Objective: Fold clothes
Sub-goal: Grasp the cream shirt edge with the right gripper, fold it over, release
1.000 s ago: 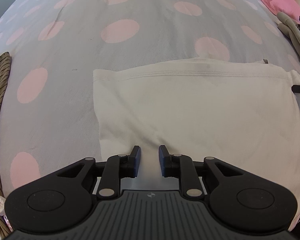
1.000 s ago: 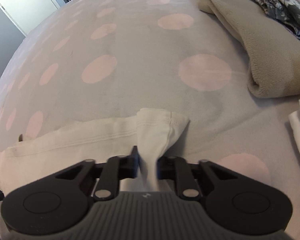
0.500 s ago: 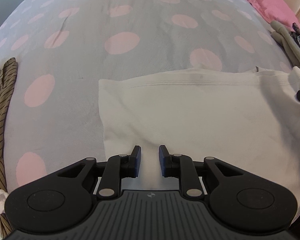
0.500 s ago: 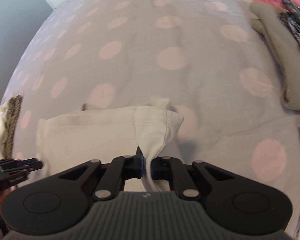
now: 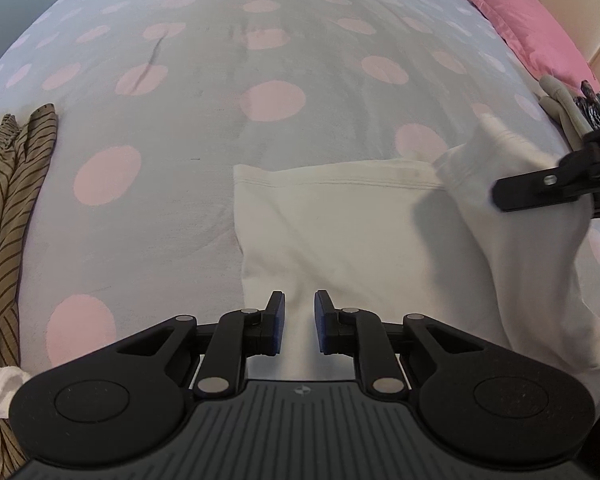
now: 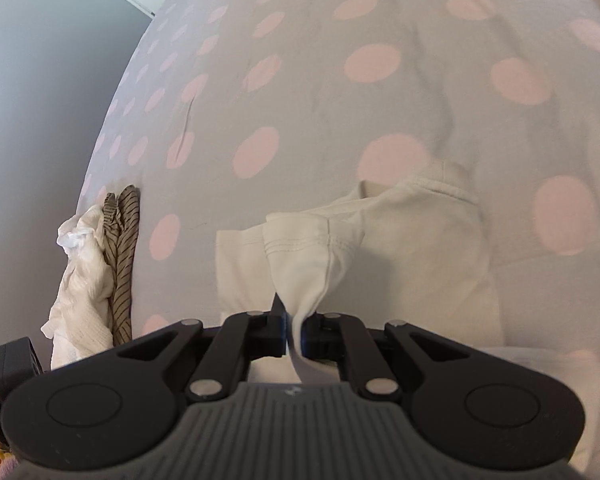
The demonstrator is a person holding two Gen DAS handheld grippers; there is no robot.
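At the left edge of the bed lies a heap of clothes: a brown striped garment (image 5: 16,184) with a crinkled white one (image 6: 82,276) beside it, both well apart from my work. The grey bedspread with pink dots (image 5: 268,100) carries a cream garment (image 5: 340,232), spread near the front edge, its stitched hem running across the bed. My left claw (image 5: 299,322) hangs over that garment's near left part, its jaws a narrow gap apart and closing; the cloth lies under the gap, and I cannot tell whether the pads touch it. To the right, my right claw (image 6: 293,330) is clamped tight on a pinch of the cream garment's corner, and the raised cloth drapes down from it in a fold over the flat part. At the far right corner of the bed sit a pink pillow (image 5: 528,28) and a beige folded garment (image 5: 560,100).
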